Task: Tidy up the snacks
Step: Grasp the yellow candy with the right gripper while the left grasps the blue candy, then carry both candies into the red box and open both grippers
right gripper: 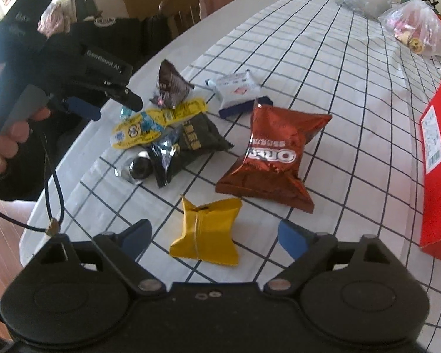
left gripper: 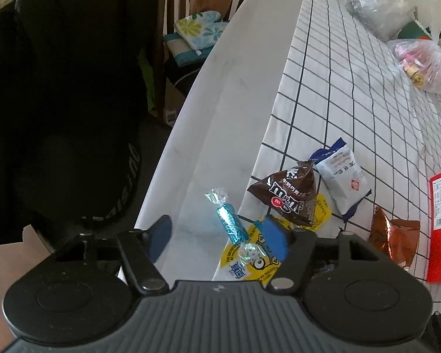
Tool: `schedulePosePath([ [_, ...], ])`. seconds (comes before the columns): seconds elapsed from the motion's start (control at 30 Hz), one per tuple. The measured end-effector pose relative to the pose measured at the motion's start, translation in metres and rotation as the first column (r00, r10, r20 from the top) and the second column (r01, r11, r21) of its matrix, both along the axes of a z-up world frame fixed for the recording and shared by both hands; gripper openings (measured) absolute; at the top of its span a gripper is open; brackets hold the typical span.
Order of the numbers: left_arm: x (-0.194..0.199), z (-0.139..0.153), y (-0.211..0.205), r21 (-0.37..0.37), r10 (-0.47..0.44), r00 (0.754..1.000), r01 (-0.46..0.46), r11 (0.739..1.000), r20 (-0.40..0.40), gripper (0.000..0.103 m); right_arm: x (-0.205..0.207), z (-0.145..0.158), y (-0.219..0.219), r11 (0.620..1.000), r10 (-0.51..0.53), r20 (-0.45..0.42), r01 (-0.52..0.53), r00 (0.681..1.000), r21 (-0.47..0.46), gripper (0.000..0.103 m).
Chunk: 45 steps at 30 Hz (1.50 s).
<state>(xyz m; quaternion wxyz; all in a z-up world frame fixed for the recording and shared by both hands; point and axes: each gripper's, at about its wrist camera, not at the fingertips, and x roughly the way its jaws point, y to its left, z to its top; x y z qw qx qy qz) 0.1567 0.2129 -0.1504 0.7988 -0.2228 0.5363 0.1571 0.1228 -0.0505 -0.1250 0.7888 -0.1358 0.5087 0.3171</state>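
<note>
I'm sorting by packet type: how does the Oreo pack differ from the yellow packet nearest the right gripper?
The Oreo pack is metallic red-brown with white lettering; the yellow packet shows no lettering, only a back seam. The Oreo pack is clearly larger. The yellow packet lies between the open right gripper fingers; the Oreo pack lies beyond. Both are puffy sealed pillow packs on the checked tablecloth.

Both wrist views look down along fingers, close over table; share M&M's packet (left gripper: 285, 195).
</note>
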Motion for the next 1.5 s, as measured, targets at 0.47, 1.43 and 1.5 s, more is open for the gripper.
schedulePosePath([
  [0.47, 0.015, -0.001, -0.006, -0.026, -0.028, 1.000, 0.028, 0.999, -0.009, 0.031, 0.006, -0.009, 0.010, 0.997, 0.025, -0.012, -0.025, 1.000, -0.077, 0.055],
  [1.43, -0.031, 0.055, -0.025, -0.065, -0.067, 0.991, 0.075, 0.995, 0.116, 0.012, 0.006, 0.052, -0.045, 0.993, -0.073, -0.002, 0.073, 0.997, 0.089, 0.035],
  [1.5, -0.034, 0.060, -0.030, -0.067, -0.076, 0.990, 0.085, 0.994, 0.123, 0.012, 0.007, 0.060, -0.054, 0.990, -0.091, 0.003, 0.090, 0.996, 0.107, 0.035],
])
